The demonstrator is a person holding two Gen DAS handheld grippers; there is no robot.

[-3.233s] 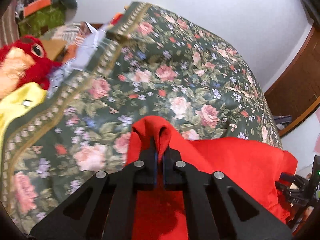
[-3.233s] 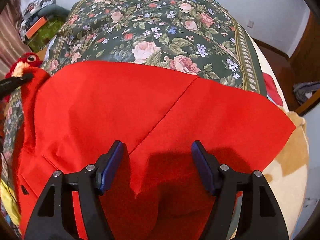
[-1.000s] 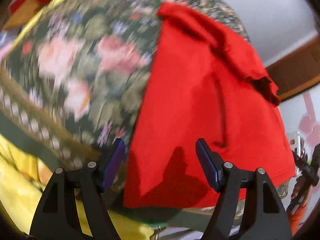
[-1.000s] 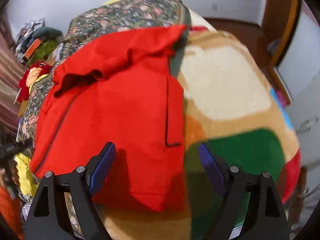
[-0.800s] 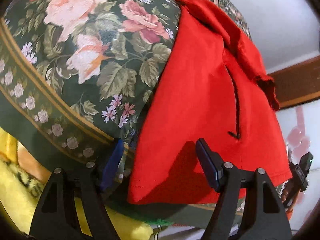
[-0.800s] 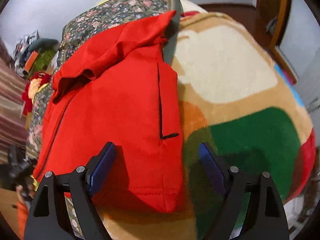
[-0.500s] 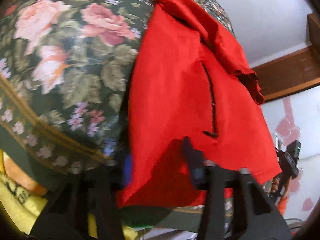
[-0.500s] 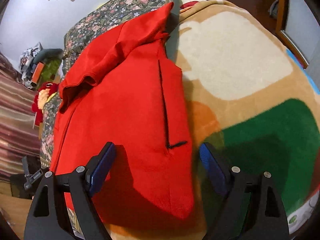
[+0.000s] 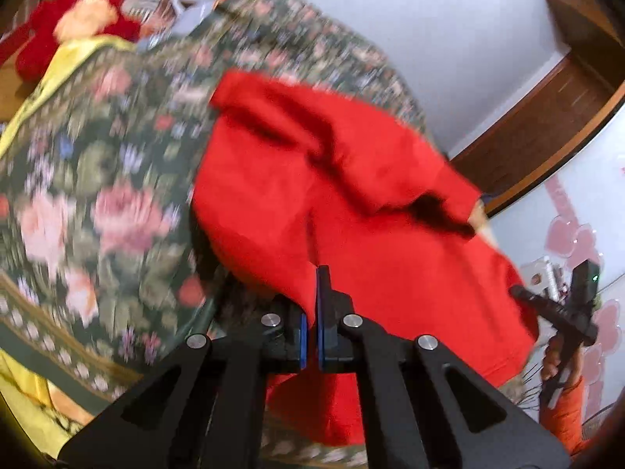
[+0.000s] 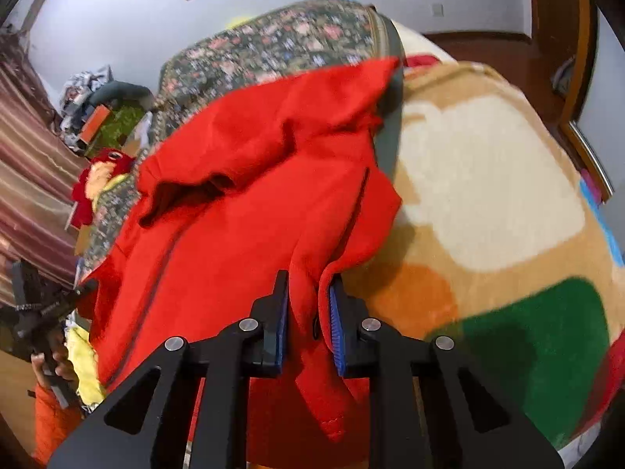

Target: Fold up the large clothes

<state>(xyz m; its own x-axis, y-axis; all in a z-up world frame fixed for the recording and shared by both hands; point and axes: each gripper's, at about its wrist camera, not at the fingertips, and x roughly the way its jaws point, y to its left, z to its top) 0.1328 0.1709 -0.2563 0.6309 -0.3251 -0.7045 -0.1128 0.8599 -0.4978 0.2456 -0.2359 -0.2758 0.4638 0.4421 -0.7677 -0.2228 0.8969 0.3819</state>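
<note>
**Mia:** Where is the red jacket (image 9: 351,195)?

**Tom:** It lies on the bed. Part of it is on the flowery cover (image 9: 97,195). The other part is on the soft blanket (image 10: 488,195) with tan, cream, orange and green patches.

**Mia:** What does the left claw (image 9: 311,312) do?

**Tom:** Its two blue pads are squeezed almost together. A corner of the jacket's bottom edge is pinched between them. The cloth there is pulled up a bit off the flowery cover.

**Mia:** And the right claw (image 10: 308,308)?

**Tom:** It pinches the jacket too, at the other bottom corner. A thick bunch of red cloth sits between its pads, so they stay a little apart. Some cloth hangs down under the claw.

**Mia:** What does the far end of the jacket look like?

**Tom:** It is all bunched up and wrinkly, maybe a hood. A dark zip line (image 10: 357,199) runs down near the right claw.

**Mia:** What else is there?

**Tom:** A red plush toy (image 10: 101,168) sits at the far left by the bed. In the left claw's view things look blurry.
</note>
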